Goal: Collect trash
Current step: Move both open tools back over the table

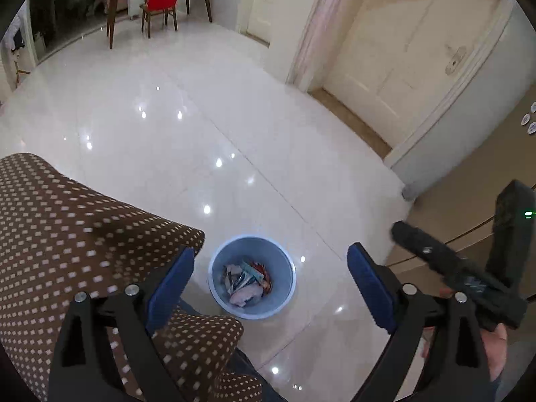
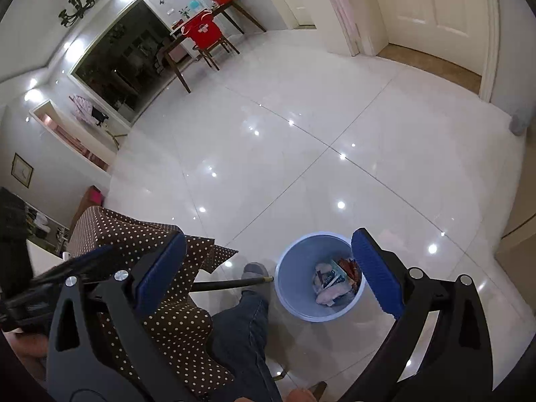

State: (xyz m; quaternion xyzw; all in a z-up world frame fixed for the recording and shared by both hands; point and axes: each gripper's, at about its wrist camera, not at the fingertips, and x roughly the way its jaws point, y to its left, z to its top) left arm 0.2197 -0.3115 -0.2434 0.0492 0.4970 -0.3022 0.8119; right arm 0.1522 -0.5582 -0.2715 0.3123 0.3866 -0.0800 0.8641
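Note:
A light blue waste bin [image 1: 217,274] stands on the white tiled floor, holding crumpled wrappers and paper [image 1: 248,281]. It also shows in the right wrist view [image 2: 294,288], with the trash [image 2: 335,283] inside. My left gripper [image 1: 269,284] is open and empty, held high above the bin. My right gripper [image 2: 268,273] is open and empty too, above and just left of the bin. The right gripper's black body [image 1: 469,278] shows at the right of the left wrist view.
A table with a brown polka-dot cloth [image 1: 67,234] is at the left, also in the right wrist view [image 2: 160,301]. The person's jeans leg and foot [image 2: 248,301] stand beside the bin. A far table with a red chair [image 2: 204,35] and cream doors [image 1: 402,67] border the floor.

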